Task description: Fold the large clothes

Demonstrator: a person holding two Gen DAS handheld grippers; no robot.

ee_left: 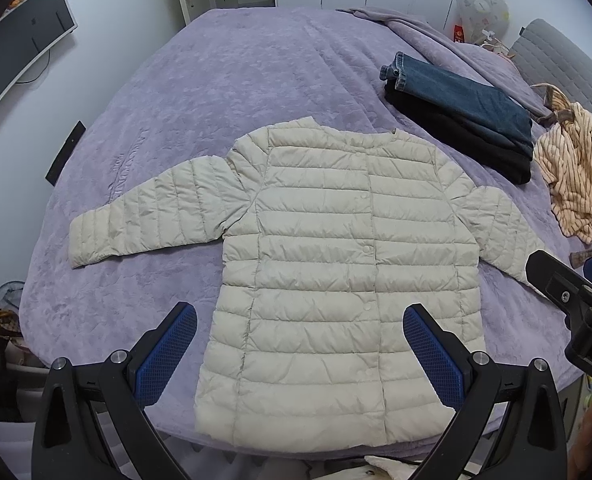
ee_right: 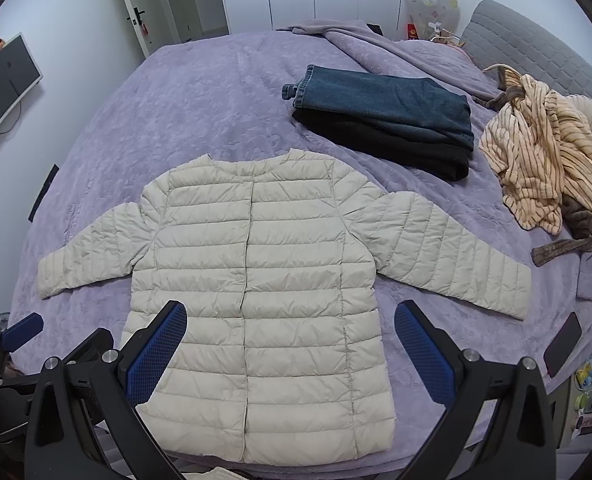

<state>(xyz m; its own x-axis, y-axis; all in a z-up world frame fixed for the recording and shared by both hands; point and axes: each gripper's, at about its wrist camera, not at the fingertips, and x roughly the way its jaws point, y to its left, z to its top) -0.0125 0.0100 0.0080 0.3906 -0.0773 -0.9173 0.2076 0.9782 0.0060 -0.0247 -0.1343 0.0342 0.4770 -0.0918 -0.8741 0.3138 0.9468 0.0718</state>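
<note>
A cream quilted puffer jacket (ee_left: 328, 264) (ee_right: 264, 276) lies flat and face up on the purple bedspread, buttoned, both sleeves spread out to the sides, hem toward me. My left gripper (ee_left: 300, 316) hovers open above the lower part of the jacket, nothing between its blue pads. My right gripper (ee_right: 290, 316) is open too, above the hem area, its left finger over the jacket and its right finger over bare bedspread. The right gripper's body (ee_left: 576, 300) shows at the right edge of the left wrist view, and the left gripper's body (ee_right: 12, 344) at the lower left of the right wrist view.
Folded blue jeans on a folded black garment (ee_left: 464, 116) (ee_right: 384, 120) lie beyond the jacket to the right. A crumpled striped orange-cream garment (ee_left: 576, 168) (ee_right: 548, 160) sits at the far right by the grey headboard (ee_right: 536, 48). A dark phone (ee_right: 562, 344) lies near the bed's right edge.
</note>
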